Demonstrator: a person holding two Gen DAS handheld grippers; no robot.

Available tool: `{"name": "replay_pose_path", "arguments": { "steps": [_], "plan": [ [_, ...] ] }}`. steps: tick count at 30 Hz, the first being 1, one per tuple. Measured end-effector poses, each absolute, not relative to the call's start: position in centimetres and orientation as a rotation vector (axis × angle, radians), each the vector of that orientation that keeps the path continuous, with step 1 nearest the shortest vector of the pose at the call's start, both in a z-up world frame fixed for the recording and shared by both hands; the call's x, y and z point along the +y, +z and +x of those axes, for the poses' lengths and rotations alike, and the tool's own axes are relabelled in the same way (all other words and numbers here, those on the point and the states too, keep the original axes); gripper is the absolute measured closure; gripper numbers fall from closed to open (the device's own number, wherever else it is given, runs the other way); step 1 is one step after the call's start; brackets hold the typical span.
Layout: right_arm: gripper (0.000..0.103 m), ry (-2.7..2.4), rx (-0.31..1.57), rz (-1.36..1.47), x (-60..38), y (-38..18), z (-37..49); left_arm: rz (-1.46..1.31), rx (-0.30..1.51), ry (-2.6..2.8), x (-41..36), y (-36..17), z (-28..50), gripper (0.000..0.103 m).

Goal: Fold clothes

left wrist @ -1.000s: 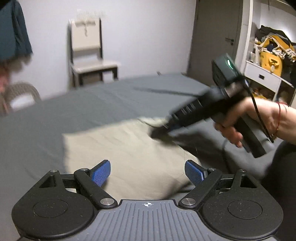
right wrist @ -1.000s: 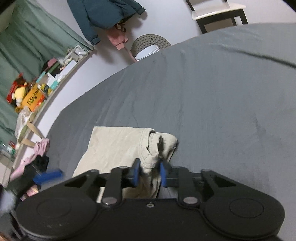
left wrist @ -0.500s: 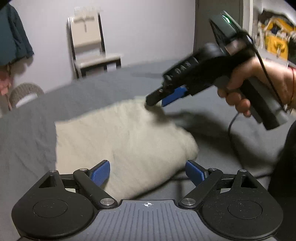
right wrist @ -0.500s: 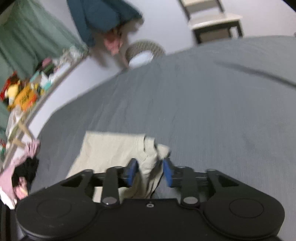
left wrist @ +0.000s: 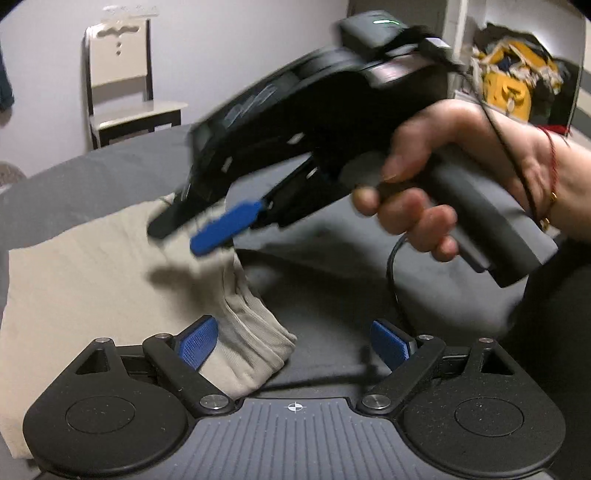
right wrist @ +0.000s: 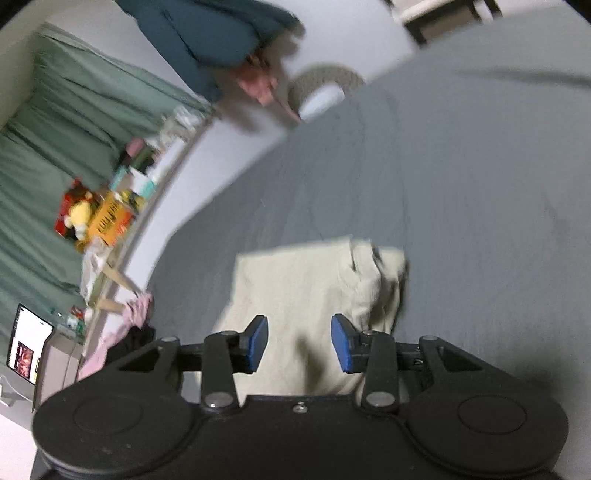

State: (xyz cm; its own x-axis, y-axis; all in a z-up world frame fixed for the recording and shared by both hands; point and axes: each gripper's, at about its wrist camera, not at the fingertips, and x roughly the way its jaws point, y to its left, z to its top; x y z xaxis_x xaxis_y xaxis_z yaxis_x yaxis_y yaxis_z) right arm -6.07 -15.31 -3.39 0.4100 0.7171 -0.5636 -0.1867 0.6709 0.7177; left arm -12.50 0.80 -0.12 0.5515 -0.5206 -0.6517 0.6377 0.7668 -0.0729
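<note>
A folded beige garment (left wrist: 92, 280) lies on the grey bed (left wrist: 332, 266). In the left wrist view my left gripper (left wrist: 291, 341) stands open low over the garment's near right corner, nothing between its blue pads. My right gripper (left wrist: 192, 232), held by a hand (left wrist: 443, 177), hovers just above the garment's far right edge. In the right wrist view my right gripper (right wrist: 299, 343) is open over the beige garment (right wrist: 306, 288), whose bunched collar end (right wrist: 376, 273) lies just beyond the fingers.
A pale chair (left wrist: 122, 92) stands against the wall beyond the bed. Cluttered shelves (left wrist: 517, 81) are at the right. A dark jacket (right wrist: 221, 33) hangs on the wall, a round stool (right wrist: 325, 88) below it, and a windowsill with toys (right wrist: 103, 214) runs along green curtains.
My right gripper was shut on the garment's collar end; it has opened, let the cloth drop, and lifted back toward me. The left gripper stayed open and came closer to the garment's corner.
</note>
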Motion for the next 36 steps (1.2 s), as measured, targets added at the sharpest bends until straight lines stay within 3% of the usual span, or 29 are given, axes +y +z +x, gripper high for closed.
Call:
{"name": "replay_pose_path", "arguments": {
  "steps": [3, 6, 11, 16, 20, 23, 36],
  "plan": [
    [0.073, 0.598, 1.006, 0.587, -15.4, -3.9, -6.0, 0.194, 0.663, -0.69, 0.8, 0.9, -13.6, 0.013],
    [0.069, 0.585, 0.996, 0.616, -16.3, -3.5, -6.5, 0.172, 0.592, -0.714, 1.1, 2.6, -14.9, 0.013],
    [0.064, 0.576, 0.99, 0.636, -16.8, -3.2, -7.0, 0.232, 0.669, -0.731, 0.2, 1.3, -14.4, 0.013],
    [0.027, 0.606, 0.939, 0.697, -17.9, -2.7, -7.6, 0.19, 0.645, -0.691, 1.3, 2.2, -15.1, 0.013],
    [0.017, 0.615, 0.867, 0.769, -18.5, -1.9, -7.9, 0.236, 0.572, -0.659, 2.2, 4.1, -16.8, 0.013],
    [0.003, 0.613, 0.813, 0.789, -18.5, -1.2, -8.0, 0.254, 0.525, -0.644, 2.6, 5.5, -17.4, 0.013],
    [0.002, 0.818, 0.557, 0.54, -13.7, 2.7, -10.7, 0.263, 0.518, -0.594, 4.6, 9.7, -18.5, 0.013]
  ]
}}
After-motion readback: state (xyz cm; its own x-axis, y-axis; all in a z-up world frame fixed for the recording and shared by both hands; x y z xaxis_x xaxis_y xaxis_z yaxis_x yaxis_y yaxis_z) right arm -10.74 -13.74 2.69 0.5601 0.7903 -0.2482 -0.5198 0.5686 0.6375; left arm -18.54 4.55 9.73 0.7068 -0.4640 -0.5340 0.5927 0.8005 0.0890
